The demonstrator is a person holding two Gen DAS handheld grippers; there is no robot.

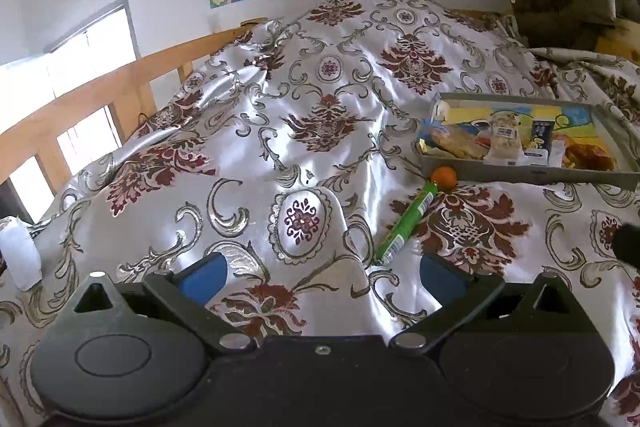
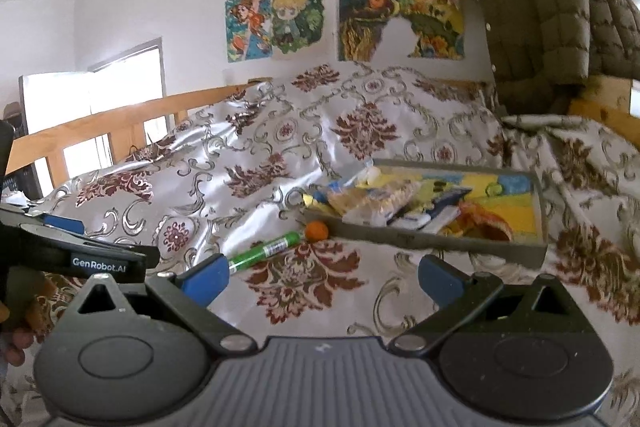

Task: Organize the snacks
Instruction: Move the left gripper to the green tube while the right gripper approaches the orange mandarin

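A green snack tube (image 1: pixel 406 225) lies on the patterned bedspread, with a small orange ball-shaped snack (image 1: pixel 444 177) at its far end. Behind them stands a grey tray (image 1: pixel 552 175) holding several wrapped snacks. My left gripper (image 1: pixel 322 275) is open and empty, the tube just ahead of its right finger. In the right wrist view my right gripper (image 2: pixel 322 277) is open and empty; the green tube (image 2: pixel 264 251) lies just beyond its left finger, the orange snack (image 2: pixel 317 230) beside the tray (image 2: pixel 432 241). The left gripper (image 2: pixel 80 251) shows at the left edge.
The satin bedspread (image 1: pixel 248 131) covers the bed and is wrinkled. A wooden rail (image 1: pixel 100 91) runs along the left. An olive padded jacket (image 2: pixel 556 15) hangs at the back right. A white container (image 1: pixel 18 253) stands at the left edge. Posters cover the wall.
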